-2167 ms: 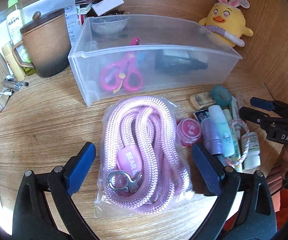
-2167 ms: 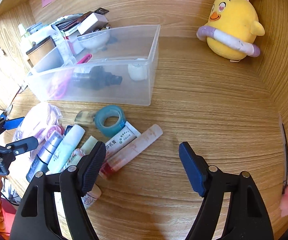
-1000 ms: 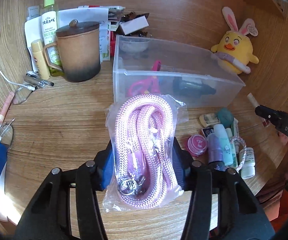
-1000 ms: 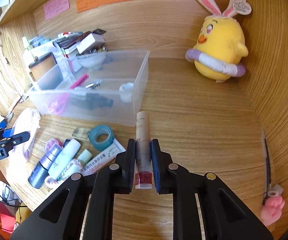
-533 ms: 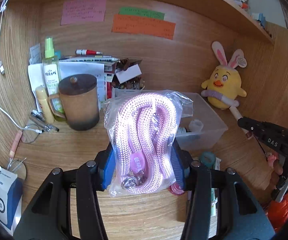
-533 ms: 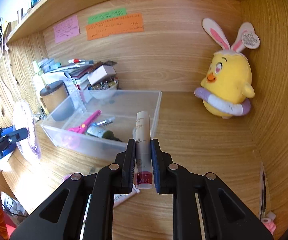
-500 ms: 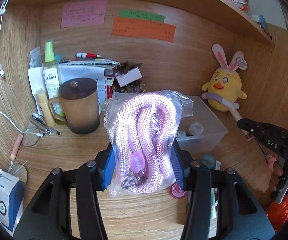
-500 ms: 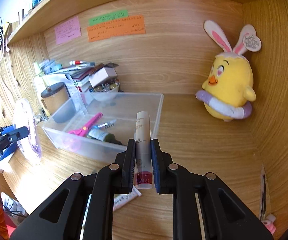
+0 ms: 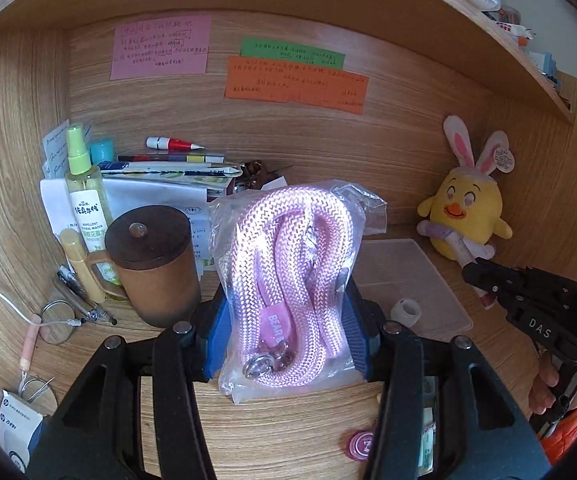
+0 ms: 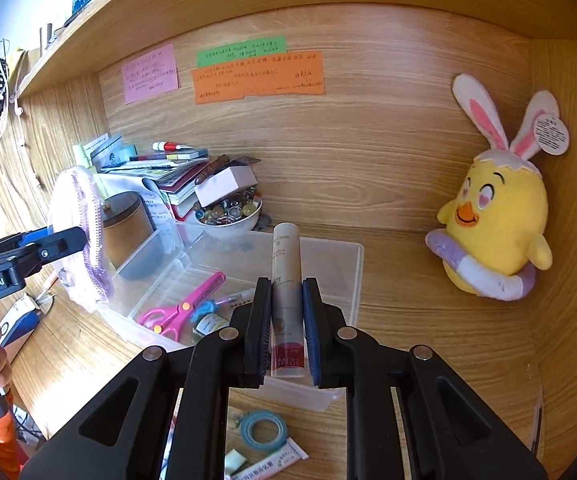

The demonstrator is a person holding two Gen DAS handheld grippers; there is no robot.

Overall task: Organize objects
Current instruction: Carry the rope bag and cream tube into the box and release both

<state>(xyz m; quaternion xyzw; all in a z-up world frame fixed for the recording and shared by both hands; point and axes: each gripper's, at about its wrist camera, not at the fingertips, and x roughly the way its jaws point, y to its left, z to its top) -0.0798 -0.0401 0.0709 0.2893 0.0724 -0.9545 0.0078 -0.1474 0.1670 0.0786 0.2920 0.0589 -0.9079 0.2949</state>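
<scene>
My left gripper (image 9: 286, 328) is shut on a clear bag of coiled pink rope (image 9: 288, 276), held up in the air above the desk. That bag (image 10: 82, 236) also shows edge-on at the left of the right wrist view. My right gripper (image 10: 286, 332) is shut on a slim cream tube (image 10: 286, 280) with a red band, its tip pointing up over the clear plastic box (image 10: 344, 276). Inside the box lie pink scissors (image 10: 180, 312) and a small dark bottle (image 10: 208, 322). From the left wrist view the box (image 9: 412, 280) is partly hidden behind the rope.
A brown lidded mug (image 9: 152, 264), a green spray bottle (image 9: 84, 196) and stacked papers crowd the back left. A yellow bunny-eared plush (image 10: 496, 224) sits at the right wall. A teal tape ring (image 10: 264, 430), tubes and a pink round tin (image 9: 362, 444) lie before the box.
Both grippers have risen with their loads, and both views tilted up to show the back wall's sticky notes. The rope bag and the tube stay gripped as before.
</scene>
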